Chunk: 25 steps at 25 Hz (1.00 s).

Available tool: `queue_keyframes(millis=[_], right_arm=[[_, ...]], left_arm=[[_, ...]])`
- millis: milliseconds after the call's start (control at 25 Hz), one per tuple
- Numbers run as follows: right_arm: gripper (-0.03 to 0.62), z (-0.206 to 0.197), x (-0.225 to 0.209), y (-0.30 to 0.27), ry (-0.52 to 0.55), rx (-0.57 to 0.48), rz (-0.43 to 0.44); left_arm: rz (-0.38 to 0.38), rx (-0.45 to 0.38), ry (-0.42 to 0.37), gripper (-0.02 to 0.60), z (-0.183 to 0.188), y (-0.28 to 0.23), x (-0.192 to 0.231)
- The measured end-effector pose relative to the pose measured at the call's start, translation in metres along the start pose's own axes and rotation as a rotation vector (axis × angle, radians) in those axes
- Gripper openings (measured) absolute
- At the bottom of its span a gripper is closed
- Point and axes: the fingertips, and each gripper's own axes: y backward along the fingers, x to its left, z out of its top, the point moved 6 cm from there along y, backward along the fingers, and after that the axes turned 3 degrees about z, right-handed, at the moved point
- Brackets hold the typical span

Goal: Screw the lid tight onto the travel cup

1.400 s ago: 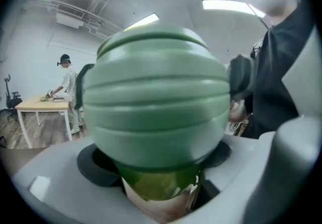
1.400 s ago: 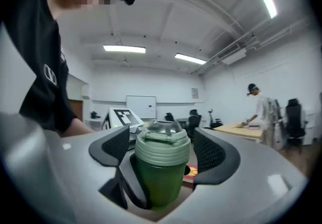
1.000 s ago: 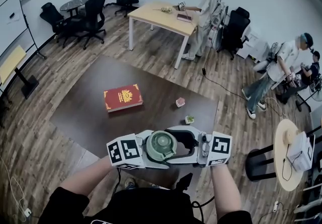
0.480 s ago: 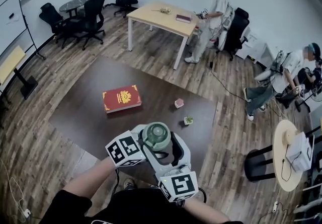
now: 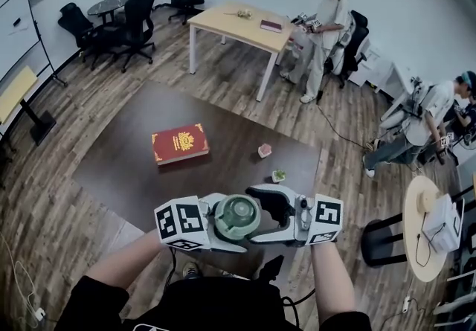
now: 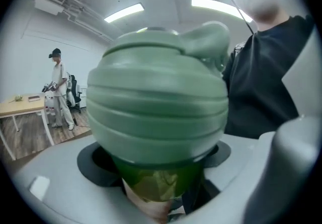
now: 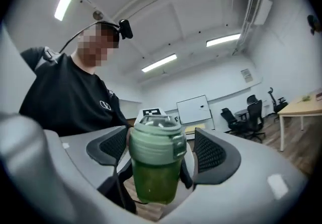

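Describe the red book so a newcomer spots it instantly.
Find the big dark brown surface in the middle of the wooden floor. The red book lies flat on its left half. It is the largest item there, with a gold emblem, unlike the small pink object and tiny green plant to its right.

The lid (image 6: 158, 102) fills the left gripper view, hiding where the left gripper (image 6: 158, 160) meets the travel cup (image 6: 156, 188), whose base is cut off below. In the head view, a pink object (image 5: 265, 150) and a green object (image 5: 280, 175) are too small to identify.
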Motion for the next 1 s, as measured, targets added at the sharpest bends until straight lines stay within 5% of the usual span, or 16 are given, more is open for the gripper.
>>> queue_keyframes(millis=[120, 240, 320, 440, 560, 640, 720, 800, 1000], right_arm=[[0.406, 0.005, -0.001, -0.010, -0.021, 0.030, 0.124], [0.387, 0.008, -0.007, -0.016, -0.009, 0.054, 0.011], [0.379, 0.008, -0.006, -0.023, 0.026, 0.056, -0.157], [0.374, 0.006, -0.001, -0.036, 0.024, 0.025, -0.537], [0.374, 0.002, 0.010, -0.052, 0.011, 0.042, -0.924], [0.374, 0.001, 0.014, -0.055, 0.003, 0.035, -1.045], [0.377, 0.001, 0.014, -0.054, 0.004, 0.017, -1.053], [0.379, 0.002, 0.014, -0.051, 0.048, 0.016, -0.954], [0.396, 0.009, 0.010, -0.027, 0.039, -0.039, -0.422]], left_arm=[[-0.004, 0.014, -0.025, 0.411, 0.000, -0.006, -0.004], [0.101, -0.003, -0.013, 0.409, -0.004, 0.001, 0.011], [0.193, -0.001, -0.011, 0.408, -0.007, 0.007, 0.021], [0.298, -0.001, 0.024, 0.408, -0.010, 0.012, 0.036], [0.324, -0.004, 0.048, 0.408, -0.013, 0.007, 0.043], [0.321, -0.013, 0.055, 0.408, -0.012, 0.004, 0.043], [0.312, -0.015, 0.055, 0.410, -0.011, 0.003, 0.043], [0.277, -0.033, 0.068, 0.410, -0.011, 0.004, 0.042], [0.080, -0.075, 0.038, 0.411, -0.001, 0.012, 0.022]])
